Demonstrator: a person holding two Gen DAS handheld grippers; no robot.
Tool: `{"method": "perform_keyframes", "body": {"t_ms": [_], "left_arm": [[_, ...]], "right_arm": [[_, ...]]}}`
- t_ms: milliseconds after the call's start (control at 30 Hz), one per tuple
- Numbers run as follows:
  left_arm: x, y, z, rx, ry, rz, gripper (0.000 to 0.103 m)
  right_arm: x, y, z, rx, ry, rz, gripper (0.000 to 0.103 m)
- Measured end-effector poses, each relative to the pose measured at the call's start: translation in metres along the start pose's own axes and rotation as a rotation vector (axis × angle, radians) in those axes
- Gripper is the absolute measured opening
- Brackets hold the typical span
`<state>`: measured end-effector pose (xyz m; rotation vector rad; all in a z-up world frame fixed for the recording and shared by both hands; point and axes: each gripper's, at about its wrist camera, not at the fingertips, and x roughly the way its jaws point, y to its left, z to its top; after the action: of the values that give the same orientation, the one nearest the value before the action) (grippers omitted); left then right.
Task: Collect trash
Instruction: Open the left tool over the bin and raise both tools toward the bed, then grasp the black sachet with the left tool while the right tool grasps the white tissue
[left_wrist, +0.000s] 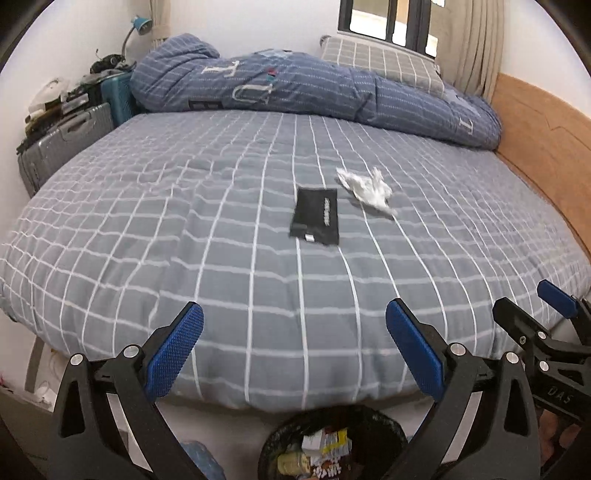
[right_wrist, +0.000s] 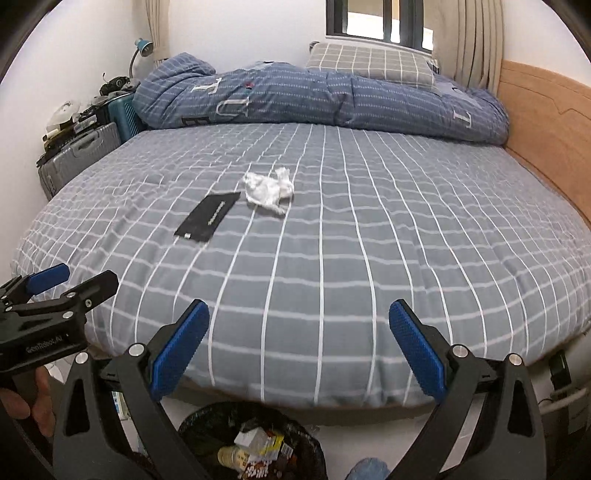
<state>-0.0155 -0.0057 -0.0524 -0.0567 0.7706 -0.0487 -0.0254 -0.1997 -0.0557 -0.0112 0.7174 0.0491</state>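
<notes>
I am holding both grippers spread wide and empty, left gripper beside right gripper; black packet and crumpled tissue are lying ahead on the bed; trash bin is sitting just beneath.

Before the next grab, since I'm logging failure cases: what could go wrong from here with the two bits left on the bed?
1. The crumpled tissue is light and loose; open jaws may nudge it away or tear off a piece.
2. The black packet lies flat on the soft bedsheet, so the left gripper may pinch fabric with it.
3. The trash bin sits low past the bed's edge; a carried piece could miss it.
</notes>
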Motion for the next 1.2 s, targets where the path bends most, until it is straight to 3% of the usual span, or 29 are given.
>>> {"method": "perform_keyframes", "body": {"t_ms": [533,1000,1200], "left_arm": [[0.043,0.020,0.052,0.008,-0.031,0.033,0.097],[0.090,0.039,0.093,-0.004,-0.041,0.047,0.097],[0.112,0.048,0.116,-0.017,-0.065,0.056,0.097]], "right_arm": [[0.063,0.013,0.058,-0.026,-0.012,0.016,0.094],[0.140,0.023,0.108,-0.039,0.055,0.027,0.091],[0.180,0.029,0.124,-0.040,0.098,0.052,0.084]]}}
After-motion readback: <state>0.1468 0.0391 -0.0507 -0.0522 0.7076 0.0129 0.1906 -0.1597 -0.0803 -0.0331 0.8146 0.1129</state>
